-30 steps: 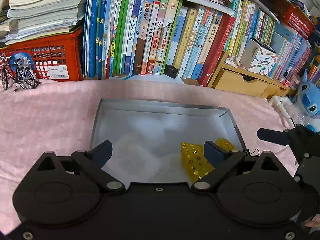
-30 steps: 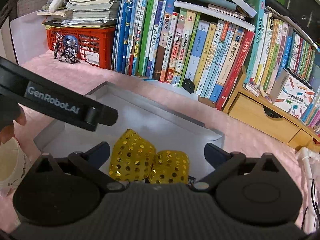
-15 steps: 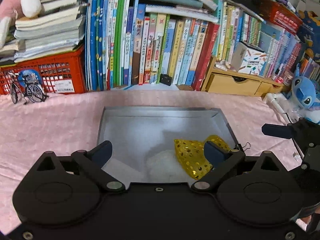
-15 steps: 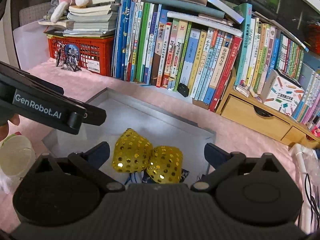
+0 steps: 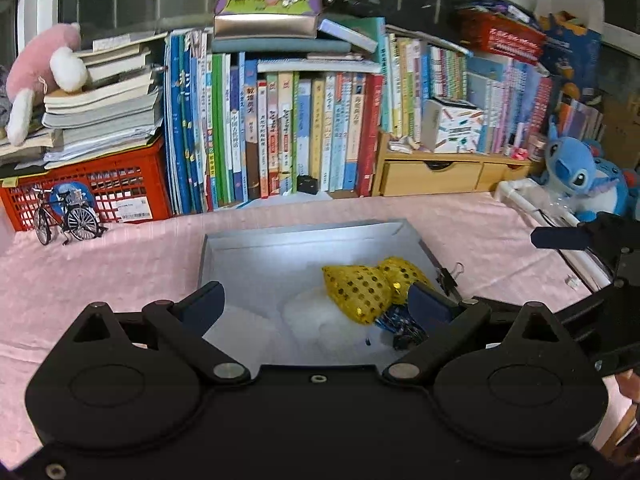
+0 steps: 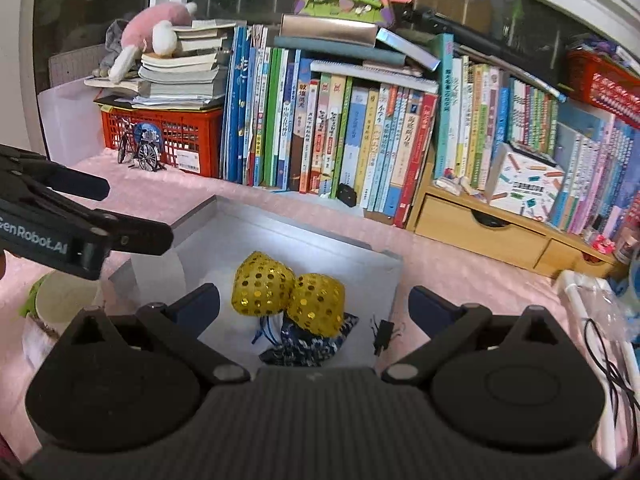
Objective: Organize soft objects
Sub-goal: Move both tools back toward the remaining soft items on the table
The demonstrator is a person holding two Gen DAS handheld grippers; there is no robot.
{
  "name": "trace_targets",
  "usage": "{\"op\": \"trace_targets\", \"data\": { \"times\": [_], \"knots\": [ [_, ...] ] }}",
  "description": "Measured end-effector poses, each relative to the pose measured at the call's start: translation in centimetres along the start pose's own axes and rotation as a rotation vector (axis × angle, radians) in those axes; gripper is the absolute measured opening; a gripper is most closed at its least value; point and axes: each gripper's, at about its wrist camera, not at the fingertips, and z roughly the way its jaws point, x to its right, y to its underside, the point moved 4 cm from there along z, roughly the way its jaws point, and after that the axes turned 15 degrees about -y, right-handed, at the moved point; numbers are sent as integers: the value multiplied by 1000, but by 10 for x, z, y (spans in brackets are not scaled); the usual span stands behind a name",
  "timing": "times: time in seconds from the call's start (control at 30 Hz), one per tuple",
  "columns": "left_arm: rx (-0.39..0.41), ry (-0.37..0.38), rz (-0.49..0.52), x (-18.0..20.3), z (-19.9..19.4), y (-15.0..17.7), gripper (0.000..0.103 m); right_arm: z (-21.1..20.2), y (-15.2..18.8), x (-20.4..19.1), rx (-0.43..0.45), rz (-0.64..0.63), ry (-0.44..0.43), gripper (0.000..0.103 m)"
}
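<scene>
Two yellow sequinned soft pouches (image 6: 288,292) lie side by side in a shallow grey tray (image 6: 304,246) on the pink cloth; the pouches (image 5: 372,286) also show in the left wrist view, at the tray's (image 5: 304,236) right side. A dark blue patterned pouch (image 6: 308,344) lies just in front of them, partly under the right one. A white soft pad (image 5: 320,316) rests on the tray floor. My left gripper (image 5: 316,304) hangs open above the tray's near part. My right gripper (image 6: 314,304) is open too, above and behind the pouches, nothing between its fingers.
A black binder clip (image 6: 384,334) sits at the tray's right edge. A row of books (image 5: 280,132) and a red crate (image 5: 100,188) with a toy bicycle (image 5: 66,218) line the back. A wooden drawer unit (image 5: 432,176) and blue plush (image 5: 576,176) stand right. A white cup (image 6: 60,300) stands left of the tray.
Both grippers have drawn back and up from the tray, so more of the shelf and the blue pouch shows. The pouches have not moved.
</scene>
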Motion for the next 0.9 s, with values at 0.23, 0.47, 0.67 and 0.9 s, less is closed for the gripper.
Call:
{"op": "trace_targets", "data": {
  "times": [0.23,0.47,0.67,0.9],
  "knots": [
    [51,25,14,0,-30,27,98,-26,20,-6,59,-6,18,103],
    [141,16,29,-5,-51,58,98,-41,46,-6,115,-6,62,103],
    [188,-1,34,-8,-63,89,98,-50,72,-6,159,-15,65,103],
    [252,-57,46,-12,-71,129,98,-52,109,-5,172,-2,101,103]
  ]
}}
